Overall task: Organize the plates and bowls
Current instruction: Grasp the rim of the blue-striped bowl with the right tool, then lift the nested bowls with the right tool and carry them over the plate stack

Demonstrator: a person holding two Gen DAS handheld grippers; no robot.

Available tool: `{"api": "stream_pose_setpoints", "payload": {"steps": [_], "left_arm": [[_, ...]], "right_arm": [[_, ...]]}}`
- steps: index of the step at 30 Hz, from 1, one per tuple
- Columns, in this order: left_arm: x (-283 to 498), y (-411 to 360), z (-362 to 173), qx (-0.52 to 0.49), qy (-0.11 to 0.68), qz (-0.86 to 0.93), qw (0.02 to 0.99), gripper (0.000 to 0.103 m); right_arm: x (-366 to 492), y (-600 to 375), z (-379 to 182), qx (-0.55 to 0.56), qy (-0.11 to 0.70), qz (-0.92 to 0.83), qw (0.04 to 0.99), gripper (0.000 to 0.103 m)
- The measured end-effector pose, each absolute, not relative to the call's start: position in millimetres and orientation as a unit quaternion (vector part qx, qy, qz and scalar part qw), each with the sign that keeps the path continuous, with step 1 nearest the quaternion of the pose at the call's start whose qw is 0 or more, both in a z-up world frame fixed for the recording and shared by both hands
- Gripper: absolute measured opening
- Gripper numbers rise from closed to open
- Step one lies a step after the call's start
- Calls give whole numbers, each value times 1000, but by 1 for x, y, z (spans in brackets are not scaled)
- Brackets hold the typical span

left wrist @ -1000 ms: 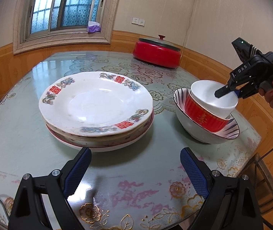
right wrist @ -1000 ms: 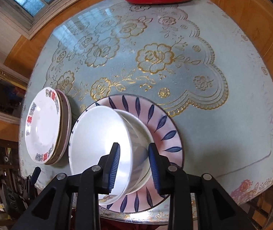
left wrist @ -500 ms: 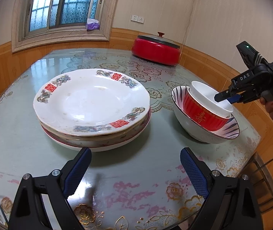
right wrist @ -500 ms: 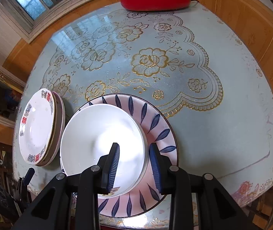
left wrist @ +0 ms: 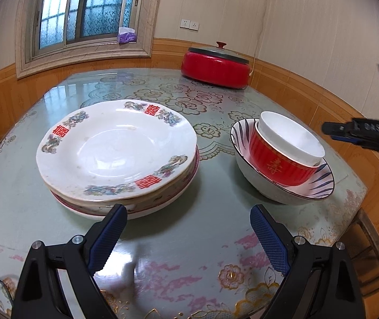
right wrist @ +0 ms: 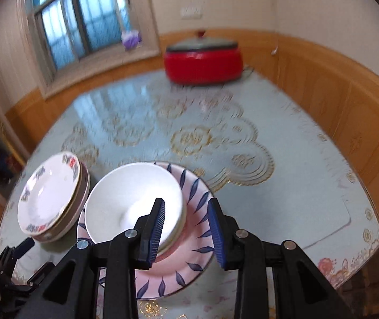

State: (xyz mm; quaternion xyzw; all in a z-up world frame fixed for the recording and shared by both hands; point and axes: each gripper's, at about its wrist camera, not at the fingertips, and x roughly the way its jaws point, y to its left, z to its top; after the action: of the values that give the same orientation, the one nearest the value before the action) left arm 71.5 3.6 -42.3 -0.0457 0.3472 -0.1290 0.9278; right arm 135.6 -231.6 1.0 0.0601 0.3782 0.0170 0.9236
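A stack of white plates (left wrist: 115, 148) with red characters sits on the glass-topped table, left of centre; it also shows in the right wrist view (right wrist: 48, 196). To its right a white bowl (left wrist: 290, 138) rests in a red bowl (left wrist: 274, 164), nested in a large blue-leaf bowl (left wrist: 320, 188). My left gripper (left wrist: 188, 236) is open and empty, low over the table in front of the plates. My right gripper (right wrist: 186, 228) is open and empty, drawn back above the white bowl (right wrist: 133, 202) and the leaf bowl (right wrist: 194, 239); it shows at the right edge of the left wrist view (left wrist: 330, 130).
A red lidded electric pot (left wrist: 216, 65) stands at the table's far end, against the wood-panelled wall. A purple tissue box (left wrist: 127, 35) sits on the window sill. The table edge (left wrist: 359, 199) runs close behind the bowls on the right.
My right gripper has let go of the white bowl, leaving it nested in the red bowl, and has pulled back and tilted up. My left gripper has barely moved.
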Motion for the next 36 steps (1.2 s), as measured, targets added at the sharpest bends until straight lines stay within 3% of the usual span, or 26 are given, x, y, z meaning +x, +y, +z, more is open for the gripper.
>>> {"api": "stream_pose_setpoints", "payload": {"steps": [9, 21, 36], "left_arm": [[75, -15, -37, -34, 347, -132, 928, 94], [122, -33, -11, -44, 323, -164, 931, 96], [204, -45, -2, -15, 473, -200, 858, 94]], "right_arm": [[99, -274, -26, 173, 333, -8, 927, 33], [114, -304, -40, 211, 312, -39, 926, 36], [172, -314, -45, 242, 477, -35, 844, 36]]}}
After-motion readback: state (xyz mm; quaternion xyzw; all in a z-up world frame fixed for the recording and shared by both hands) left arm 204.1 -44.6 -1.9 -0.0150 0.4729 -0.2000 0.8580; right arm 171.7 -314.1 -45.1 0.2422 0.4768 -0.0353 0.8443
